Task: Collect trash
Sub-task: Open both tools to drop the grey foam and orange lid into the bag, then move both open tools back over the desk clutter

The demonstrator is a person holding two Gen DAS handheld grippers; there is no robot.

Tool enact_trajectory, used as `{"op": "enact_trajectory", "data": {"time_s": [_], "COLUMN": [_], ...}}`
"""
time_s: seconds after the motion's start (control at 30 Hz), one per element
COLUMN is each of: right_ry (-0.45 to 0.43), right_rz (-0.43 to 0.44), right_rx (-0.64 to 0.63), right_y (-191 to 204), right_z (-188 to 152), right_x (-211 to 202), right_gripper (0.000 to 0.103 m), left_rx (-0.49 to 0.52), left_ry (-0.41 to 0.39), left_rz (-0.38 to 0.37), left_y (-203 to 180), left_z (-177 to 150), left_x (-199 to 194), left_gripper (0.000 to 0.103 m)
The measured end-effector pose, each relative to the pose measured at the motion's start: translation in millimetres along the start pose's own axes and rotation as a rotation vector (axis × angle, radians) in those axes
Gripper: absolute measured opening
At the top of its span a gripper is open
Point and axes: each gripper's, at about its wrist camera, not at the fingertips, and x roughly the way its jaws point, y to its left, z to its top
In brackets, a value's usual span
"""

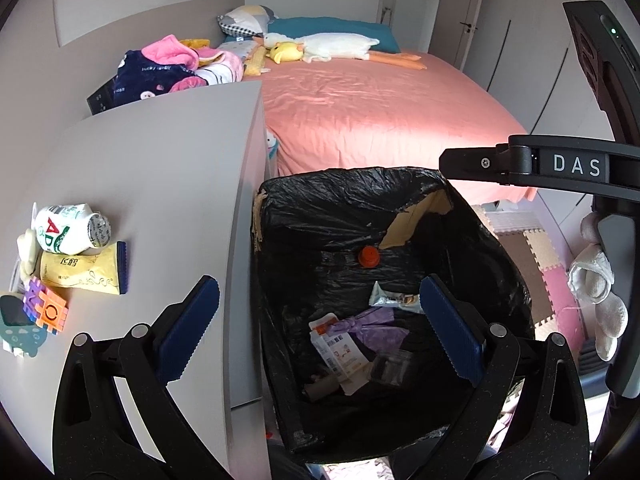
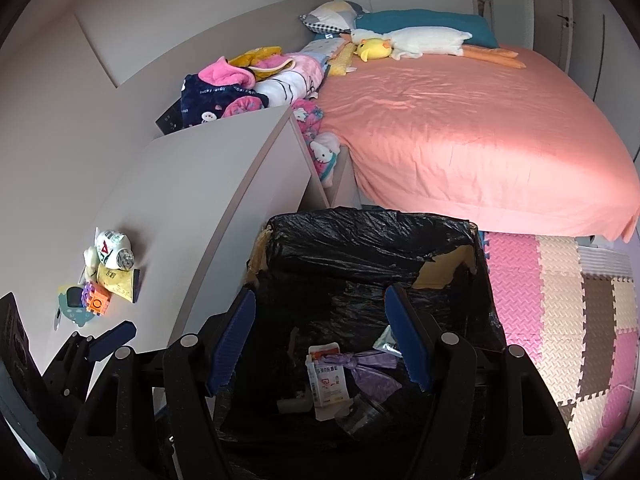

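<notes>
A box lined with a black trash bag (image 1: 344, 216) (image 2: 360, 236) stands on the floor beside a white cabinet. It holds a white and orange packet (image 1: 340, 350) (image 2: 326, 380), a purple bag (image 1: 380, 326), a silver wrapper (image 1: 390, 300), a clear plastic piece (image 1: 390, 366) and an orange cap (image 1: 368, 257). On the cabinet top lie a crushed white bottle (image 1: 68, 228) (image 2: 112, 249) and a yellow packet (image 1: 82, 269) (image 2: 118, 282). My left gripper (image 1: 320, 330) is open and empty above the bin's left edge. My right gripper (image 2: 320, 338) is open and empty above the bin.
The white cabinet top (image 1: 160, 168) also carries a colourful toy block (image 1: 46, 308) and a teal toy (image 1: 20, 330). A bed with a pink sheet (image 1: 360, 108) lies behind the bin, with clothes and plush toys. Foam mats (image 2: 560, 320) cover the floor on the right.
</notes>
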Motion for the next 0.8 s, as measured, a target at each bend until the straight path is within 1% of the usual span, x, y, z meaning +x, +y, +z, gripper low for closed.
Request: {"op": "enact_trajectory", "data": {"time_s": [0.27,0.43,0.53,0.8], "right_ry": [0.018,0.023,0.027,0.038], "right_rz": [0.03,0.054,0.069,0.127], "right_rx": [-0.038,-0.061,-0.078,-0.124], "right_y": [27,48,61,97], "right_z": [-3,-4,-5,-8], "right_x": [11,16,20,31], "right_gripper": [0.068,0.068,0.068,0.068], "left_rx": [-0.052,-0.078,-0.094,-0.149], "left_ry": [-0.011,-0.018,-0.026,-0.049], "left_rz": [0.022,0.056,0.063,0.132], "left_y": [28,48,59,93], "left_z": [-9,-16,-20,-34], "left_x": [-11,-19,-25,-46], "left_gripper": [0.097,0.097,0.097,0.097]}}
